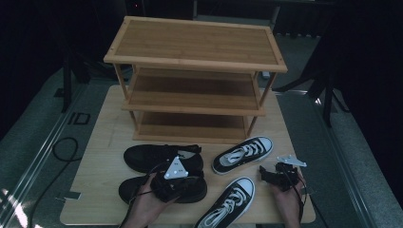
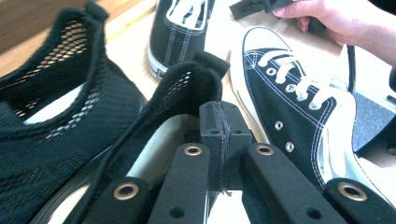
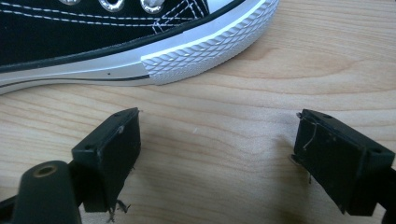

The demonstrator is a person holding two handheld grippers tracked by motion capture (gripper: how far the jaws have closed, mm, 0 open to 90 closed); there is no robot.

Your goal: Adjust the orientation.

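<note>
The near black mesh shoe (image 1: 164, 187) lies at the front left of the table (image 1: 95, 175), and the left gripper (image 2: 219, 140) has it by the heel collar. In the left gripper view the two jaws are pressed together, pads meeting on the thin mesh edge of the collar, with the shoe's pale insole showing just below and to the left of them. Beyond the jaw tips the padded heel tab stands up. To the left of the jaws sits the second black mesh shoe (image 2: 51, 107), close alongside, its opening facing up. To the right of the jaws, just beside the held shoe, lies a black-and-white canvas sneaker (image 2: 299, 107) with white laces; another canvas sneaker (image 2: 180, 28) lies farther ahead of the tips.

The right gripper (image 3: 217, 154) rests low over bare wood with its jaws spread wide and nothing between them. Ahead of its left jaw, the ribbed white toe bumper of a canvas sneaker (image 3: 205, 44) lies near but apart; ahead of the right jaw the wood is open.

From the high view, the wooden three-tier shoe rack (image 1: 195, 76) stands at the far side of the table, past all four shoes, with a strip of bare tabletop between its lowest shelf and the shoes.
</note>
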